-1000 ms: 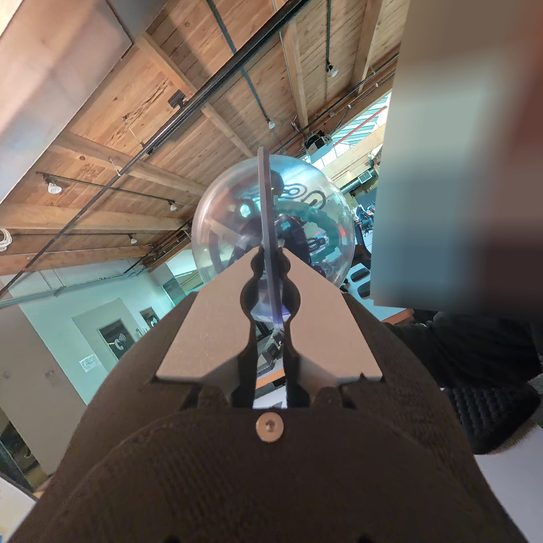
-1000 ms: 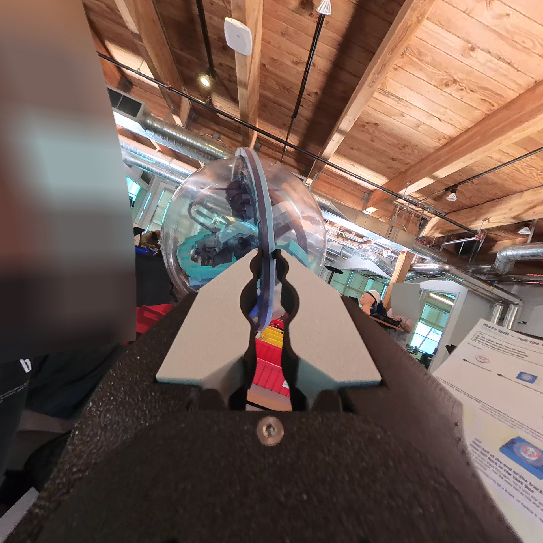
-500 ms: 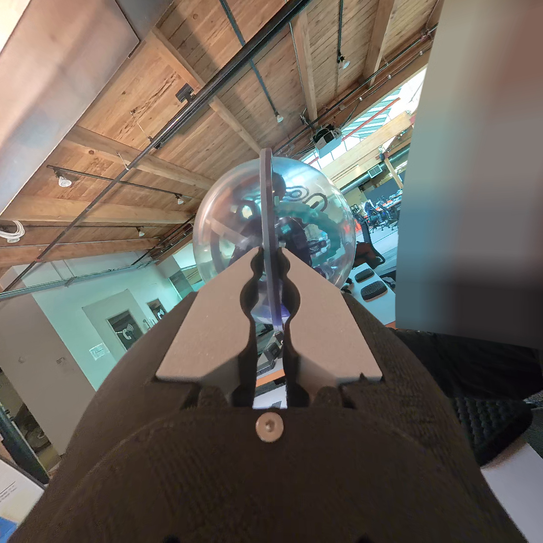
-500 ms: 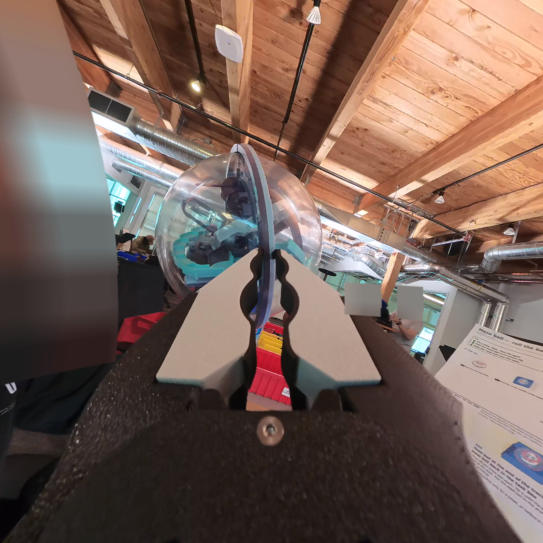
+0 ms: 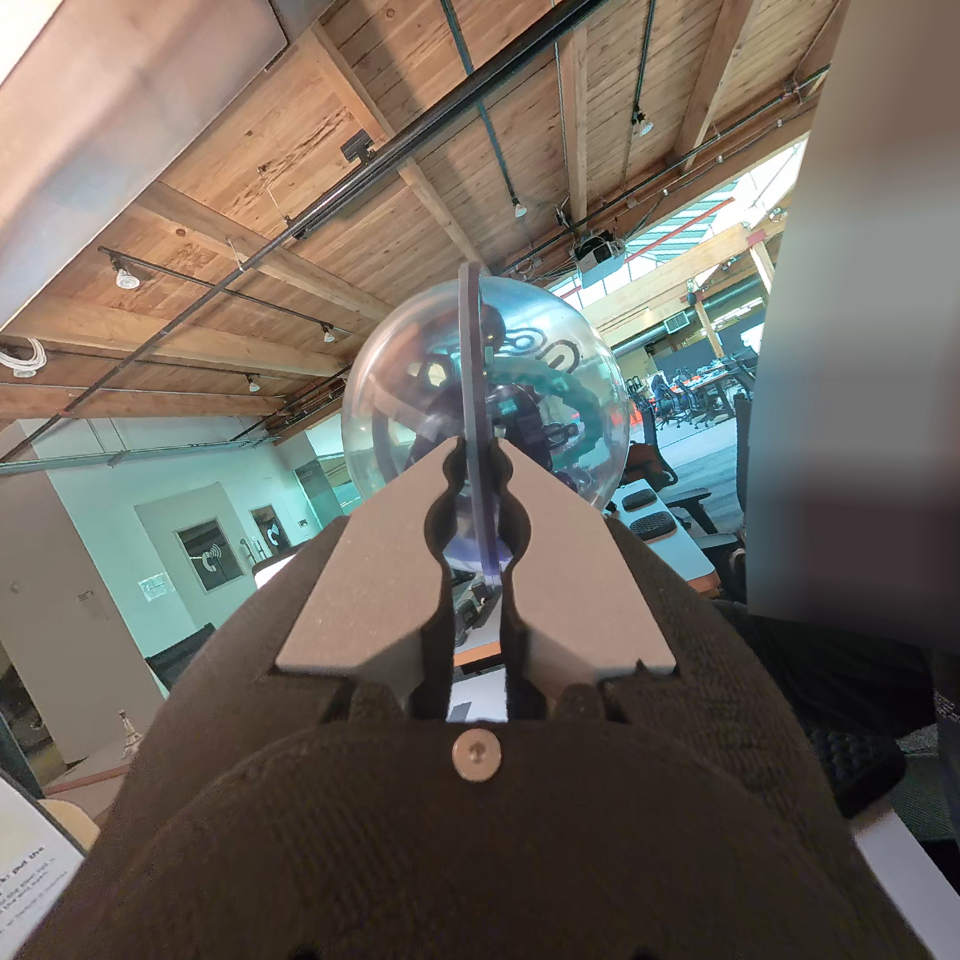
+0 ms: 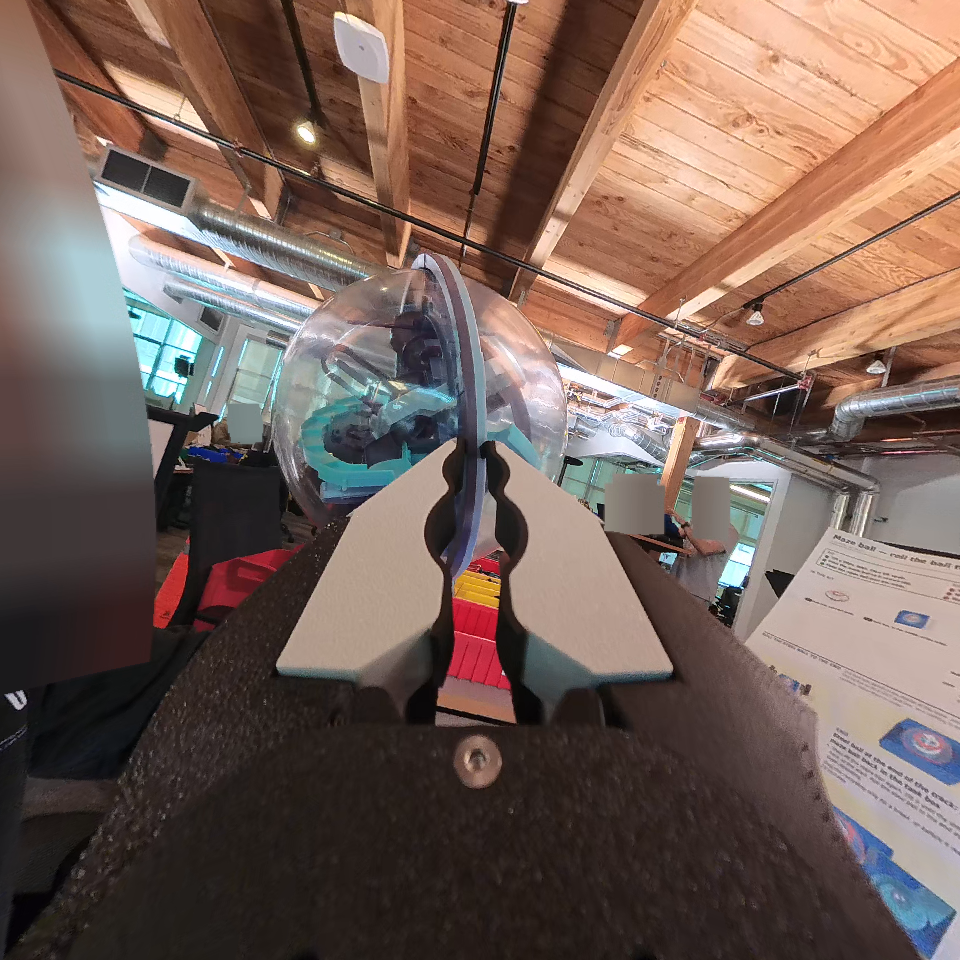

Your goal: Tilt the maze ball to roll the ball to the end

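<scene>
The maze ball [image 5: 545, 395] is a clear sphere with teal and dark purple tracks inside and a thin purple rim around its middle. It is held up in the air against the wooden ceiling. My left gripper [image 5: 480, 441] is shut on that rim from below. In the right wrist view the same maze ball [image 6: 363, 395] shows from its other side, and my right gripper [image 6: 472, 444] is shut on the rim there. The small ball inside cannot be made out.
A printed instruction sheet [image 6: 862, 649] stands at the right. Red and yellow bins [image 6: 475, 623] lie below the maze ball. People stand in the background at the right [image 6: 701, 550]. Office chairs and desks [image 5: 691, 395] are far off. A dark sleeve [image 5: 831, 675] is close by.
Both views have swung downward, showing more of the room and less ceiling. In the right view the sphere now sits tilted more to the left of the rim. Both grips are unchanged.
</scene>
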The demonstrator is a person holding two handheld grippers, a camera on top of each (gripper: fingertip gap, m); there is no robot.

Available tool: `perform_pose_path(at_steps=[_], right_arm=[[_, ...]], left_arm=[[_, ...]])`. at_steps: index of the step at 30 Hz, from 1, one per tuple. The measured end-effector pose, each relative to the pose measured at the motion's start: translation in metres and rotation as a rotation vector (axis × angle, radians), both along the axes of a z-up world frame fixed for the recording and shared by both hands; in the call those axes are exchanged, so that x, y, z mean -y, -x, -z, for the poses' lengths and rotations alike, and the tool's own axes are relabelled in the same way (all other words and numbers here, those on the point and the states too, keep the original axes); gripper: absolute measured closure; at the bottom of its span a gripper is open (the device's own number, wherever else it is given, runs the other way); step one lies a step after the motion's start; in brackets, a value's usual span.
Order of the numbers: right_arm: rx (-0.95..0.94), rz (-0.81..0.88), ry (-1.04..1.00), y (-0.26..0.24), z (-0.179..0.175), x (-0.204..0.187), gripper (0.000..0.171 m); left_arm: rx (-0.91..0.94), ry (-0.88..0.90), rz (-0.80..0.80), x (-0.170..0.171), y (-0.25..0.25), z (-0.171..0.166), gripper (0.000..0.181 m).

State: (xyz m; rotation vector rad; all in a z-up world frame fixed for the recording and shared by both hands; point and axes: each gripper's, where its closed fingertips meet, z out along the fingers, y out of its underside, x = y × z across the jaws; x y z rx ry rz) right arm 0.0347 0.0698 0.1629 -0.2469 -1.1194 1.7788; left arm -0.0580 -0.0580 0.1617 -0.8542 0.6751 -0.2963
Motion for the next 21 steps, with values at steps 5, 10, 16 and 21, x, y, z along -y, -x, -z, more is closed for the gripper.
perform_pose_path(at_steps=[5,10,16,21], right_arm=[[0.022,0.01,0.022,0.002,0.005,-0.006,0.165],[0.042,0.019,0.042,0.004,0.012,-0.011,0.166],[0.099,0.041,0.085,0.007,0.034,-0.02,0.166],[0.161,0.057,0.135,0.009,0.062,-0.029,0.166]], left_arm=[[0.028,0.034,-0.002,-0.007,0.003,0.006,0.174],[0.07,0.068,0.008,-0.013,0.006,0.014,0.174],[0.145,0.13,0.022,-0.023,0.011,0.032,0.173],[0.223,0.201,0.055,-0.035,0.016,0.059,0.174]])
